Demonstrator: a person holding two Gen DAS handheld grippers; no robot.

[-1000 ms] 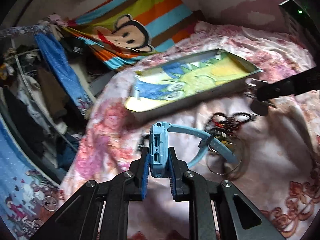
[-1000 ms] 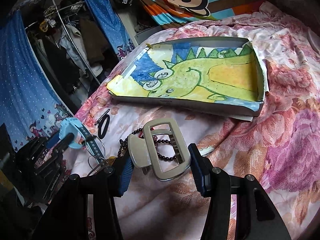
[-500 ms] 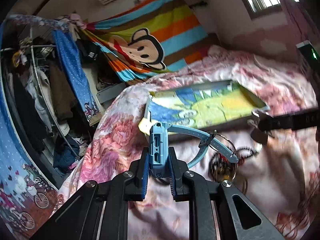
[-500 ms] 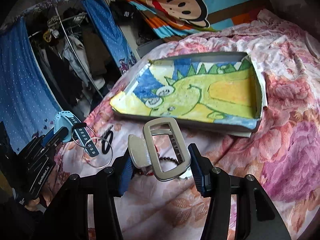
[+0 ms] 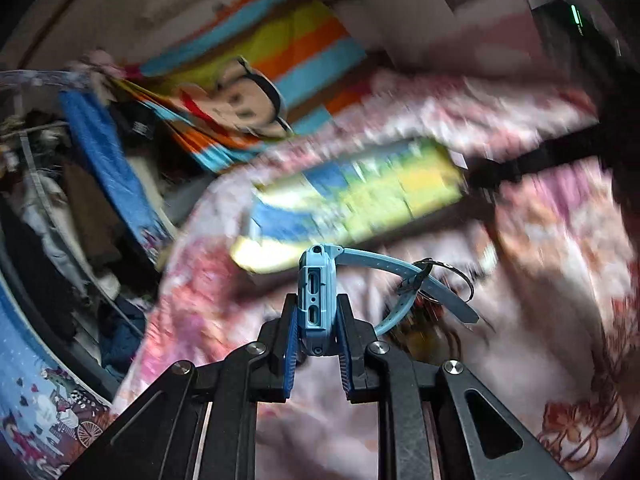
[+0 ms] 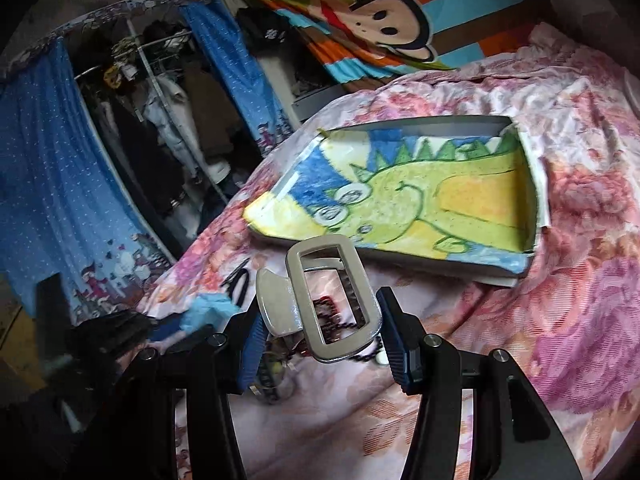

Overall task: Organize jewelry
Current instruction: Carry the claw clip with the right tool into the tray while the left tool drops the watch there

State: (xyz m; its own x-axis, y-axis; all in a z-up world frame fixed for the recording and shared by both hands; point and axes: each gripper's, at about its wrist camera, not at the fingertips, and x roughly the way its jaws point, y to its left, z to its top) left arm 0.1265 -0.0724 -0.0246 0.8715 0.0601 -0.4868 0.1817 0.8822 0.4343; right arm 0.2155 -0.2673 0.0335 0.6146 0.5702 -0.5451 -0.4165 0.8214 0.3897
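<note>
My left gripper [image 5: 318, 334] is shut on a light blue watch [image 5: 318, 300], held edge-up above the bed; its strap [image 5: 400, 276] trails right with a thin metal ring [image 5: 456, 280] hooked on it. My right gripper [image 6: 320, 320] is shut on a beige hair claw clip [image 6: 332, 292], held above a string of dark beads [image 6: 332, 312]. The shallow tray lined with a dinosaur drawing [image 6: 420, 208] lies ahead on the bed; it is blurred in the left wrist view [image 5: 360, 200]. The left gripper shows blurred at the lower left of the right wrist view [image 6: 120, 332].
A black hair tie [image 6: 240, 288] lies on the floral bedspread [image 6: 580, 300] left of the beads. A clothes rack with blue curtains [image 6: 60, 200] stands past the bed's left edge. A striped monkey blanket [image 6: 380, 20] hangs at the back.
My left gripper has lifted the watch, with the ring on its strap, and is swinging, so its view is blurred. My right gripper has moved closer to the tray with the clip.
</note>
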